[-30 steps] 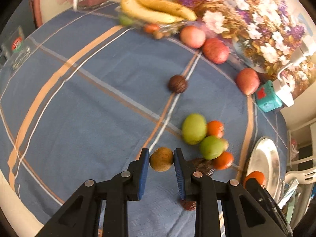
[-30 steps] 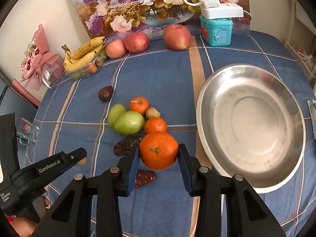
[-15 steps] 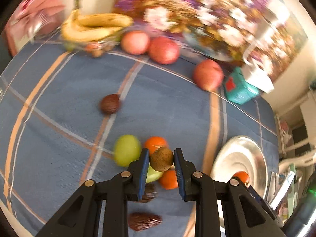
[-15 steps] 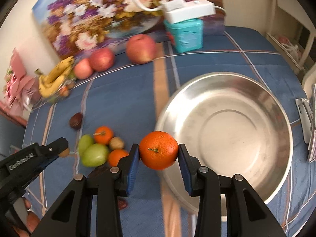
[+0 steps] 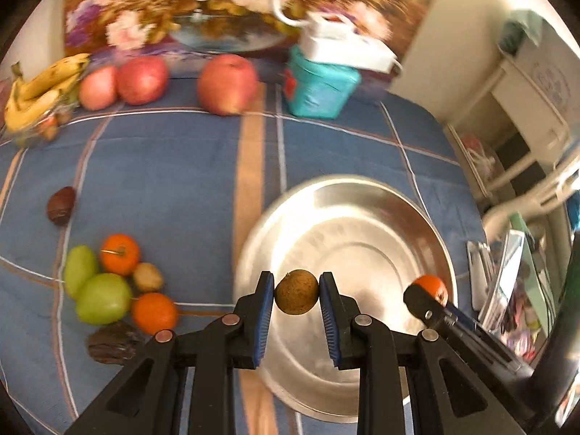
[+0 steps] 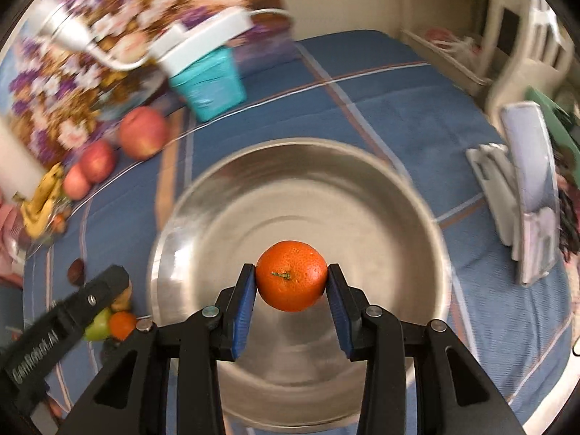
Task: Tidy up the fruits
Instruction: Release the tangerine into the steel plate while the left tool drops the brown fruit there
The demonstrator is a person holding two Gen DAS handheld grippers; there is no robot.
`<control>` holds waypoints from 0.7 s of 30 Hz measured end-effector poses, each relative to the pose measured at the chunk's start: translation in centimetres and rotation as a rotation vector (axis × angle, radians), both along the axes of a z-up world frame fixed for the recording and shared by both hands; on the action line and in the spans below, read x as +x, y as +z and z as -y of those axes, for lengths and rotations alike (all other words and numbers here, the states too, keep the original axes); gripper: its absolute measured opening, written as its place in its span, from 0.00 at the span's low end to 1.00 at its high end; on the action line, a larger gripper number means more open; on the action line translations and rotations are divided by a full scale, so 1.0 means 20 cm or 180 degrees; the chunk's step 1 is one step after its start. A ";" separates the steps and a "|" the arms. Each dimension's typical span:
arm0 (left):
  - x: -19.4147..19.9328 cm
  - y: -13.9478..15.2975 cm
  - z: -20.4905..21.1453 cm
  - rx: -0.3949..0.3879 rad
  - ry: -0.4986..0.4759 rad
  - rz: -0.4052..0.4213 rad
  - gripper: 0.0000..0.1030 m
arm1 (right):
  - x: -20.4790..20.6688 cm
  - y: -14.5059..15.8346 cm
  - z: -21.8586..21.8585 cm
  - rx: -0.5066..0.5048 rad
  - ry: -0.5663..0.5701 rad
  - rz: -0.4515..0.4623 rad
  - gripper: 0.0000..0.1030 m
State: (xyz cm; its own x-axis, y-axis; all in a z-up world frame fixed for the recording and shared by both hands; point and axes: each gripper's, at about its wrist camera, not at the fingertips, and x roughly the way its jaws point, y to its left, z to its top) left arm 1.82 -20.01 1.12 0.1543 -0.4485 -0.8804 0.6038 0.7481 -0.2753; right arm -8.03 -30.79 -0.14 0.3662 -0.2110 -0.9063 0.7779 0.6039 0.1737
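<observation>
The left gripper (image 5: 296, 295) points steeply down over a steel bowl (image 5: 431, 224), its blue pads clamped on a small round brown fruit (image 5: 296, 296) held clear of the metal, above the bowl's near left part. The right gripper (image 6: 291, 282) is tilted down in the same way and pinches a tangerine (image 6: 291, 280) between its pads, stem end toward the camera, hanging over the middle of the bowl (image 6: 362, 166). From the left wrist view the right gripper's tip shows off to the right with the tangerine (image 5: 433, 286) over the bowl's right rim; from the right wrist view the left gripper's black finger (image 6: 105, 286) comes in low on the left, beside the bowl's edge. The two tools are near each other, not touching.

Left of the left gripper, on the blue striped cloth (image 5: 163, 166), lies the loose cluster: two green fruits (image 5: 103, 302), two small oranges (image 5: 119, 253), a little brown fruit (image 5: 146, 277) between them, and a dark wrinkled fruit (image 5: 112, 342) nearest the camera. Farther out on the left a single dark brown fruit (image 5: 61, 204) lies alone.

Beyond the bowl, well apart from both grippers, three red apples (image 5: 226, 83) stand in a loose row before a flowered painting (image 5: 188, 3), with a bunch of bananas (image 5: 40, 90) at the far left and a teal box (image 5: 319, 85) bearing a white object to the right of the apples. The background is motion-blurred.
</observation>
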 end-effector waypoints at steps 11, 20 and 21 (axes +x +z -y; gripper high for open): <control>-0.04 -0.09 0.07 0.0099 -0.0127 -0.0103 0.27 | -0.14 -0.03 0.12 0.0036 -0.0209 -0.0040 0.40; -0.05 -0.11 0.07 0.0159 -0.0153 -0.0108 0.27 | -0.12 -0.08 0.11 0.0129 -0.0173 -0.0130 0.40; -0.05 -0.11 0.06 0.0161 -0.0153 -0.0108 0.27 | -0.11 -0.09 0.11 0.0139 -0.0174 -0.0138 0.40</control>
State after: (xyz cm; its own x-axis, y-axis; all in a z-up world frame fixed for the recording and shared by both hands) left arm 0.84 -21.29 -1.01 0.1032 -0.4095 -0.9064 0.6302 0.7320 -0.2589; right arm -10.29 -32.98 -1.88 0.3155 -0.1895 -0.9298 0.8168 0.5529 0.1645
